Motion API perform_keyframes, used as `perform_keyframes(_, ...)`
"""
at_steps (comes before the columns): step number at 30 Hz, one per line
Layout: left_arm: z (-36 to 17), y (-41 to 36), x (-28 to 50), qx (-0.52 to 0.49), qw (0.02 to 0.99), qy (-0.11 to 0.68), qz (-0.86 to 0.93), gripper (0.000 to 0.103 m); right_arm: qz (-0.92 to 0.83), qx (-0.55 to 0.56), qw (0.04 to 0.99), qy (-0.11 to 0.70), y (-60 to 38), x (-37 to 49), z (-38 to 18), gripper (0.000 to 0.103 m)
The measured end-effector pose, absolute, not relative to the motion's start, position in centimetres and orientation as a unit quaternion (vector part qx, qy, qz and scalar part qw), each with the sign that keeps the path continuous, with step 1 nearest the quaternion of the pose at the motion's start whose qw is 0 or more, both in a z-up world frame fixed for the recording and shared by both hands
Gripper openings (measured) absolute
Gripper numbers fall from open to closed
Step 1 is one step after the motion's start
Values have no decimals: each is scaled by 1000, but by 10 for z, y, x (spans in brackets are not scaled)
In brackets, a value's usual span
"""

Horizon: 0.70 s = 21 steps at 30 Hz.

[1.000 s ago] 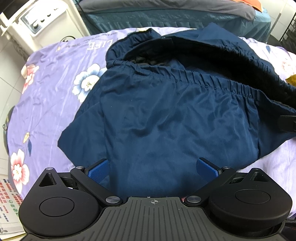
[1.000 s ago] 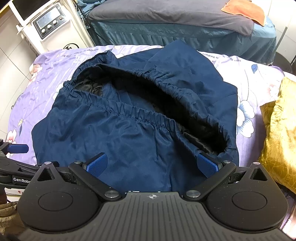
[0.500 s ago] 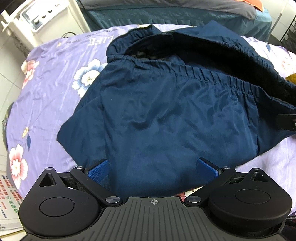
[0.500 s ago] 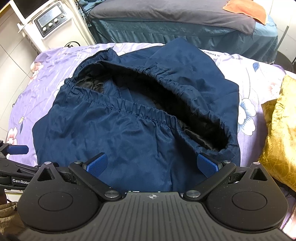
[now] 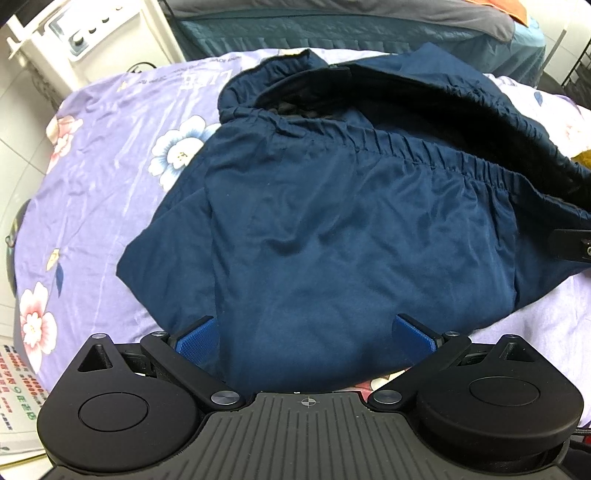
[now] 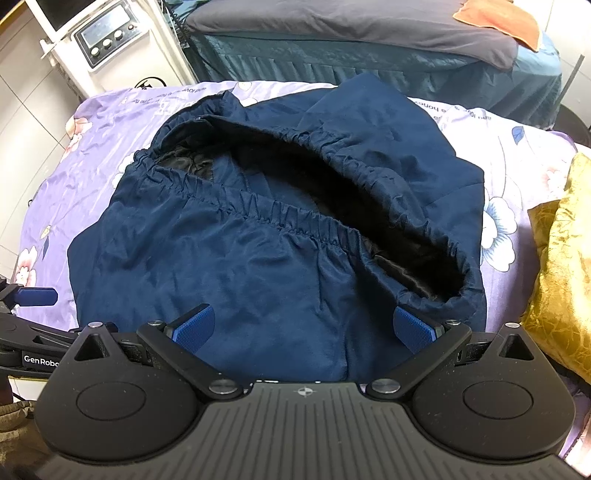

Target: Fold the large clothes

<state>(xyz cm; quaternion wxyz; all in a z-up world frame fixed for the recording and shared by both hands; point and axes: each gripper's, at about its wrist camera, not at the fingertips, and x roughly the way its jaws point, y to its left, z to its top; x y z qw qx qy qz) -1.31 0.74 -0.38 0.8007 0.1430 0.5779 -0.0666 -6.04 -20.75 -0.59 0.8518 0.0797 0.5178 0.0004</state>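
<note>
One navy garment [image 5: 332, 240] lies spread on the purple floral sheet [image 5: 103, 177], and every other place here is told from it. It has a gathered elastic hem [image 6: 280, 218] running across its middle and a dark lining [image 6: 369, 206] showing in the open mouth beyond that hem. There are two grippers, one per hand.

The left gripper [image 5: 304, 334] sits at the garment's near edge with its jaws spread wide. Its two blue pads [image 5: 195, 341] stand to either side of the near fold, and the fabric lies between them ungripped; whether the left pad touches the cloth cannot be told.

The right gripper [image 6: 303, 328] is also at the garment's near edge, toward the side where the hem mouth ends, jaws equally wide. One of its two blue pads [image 6: 412, 330] is just beside the puckered corner of the hem; nothing is clamped. The left gripper's blue fingertip [image 6: 37, 296] shows off the garment's left edge in this view.

One gold cushion [image 6: 561, 258] lies right of the garment. Beyond it stand one teal-skirted bed [image 6: 369, 59], bearing one orange cloth [image 6: 498, 18], and one white machine [image 6: 107, 40] with knobs.
</note>
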Motion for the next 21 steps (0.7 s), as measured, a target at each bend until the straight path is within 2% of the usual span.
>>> perform_keyframes(21, -3, 82, 2, 96, 822, 560, -27, 103, 12, 46, 855, 516, -207, -39, -9, 102)
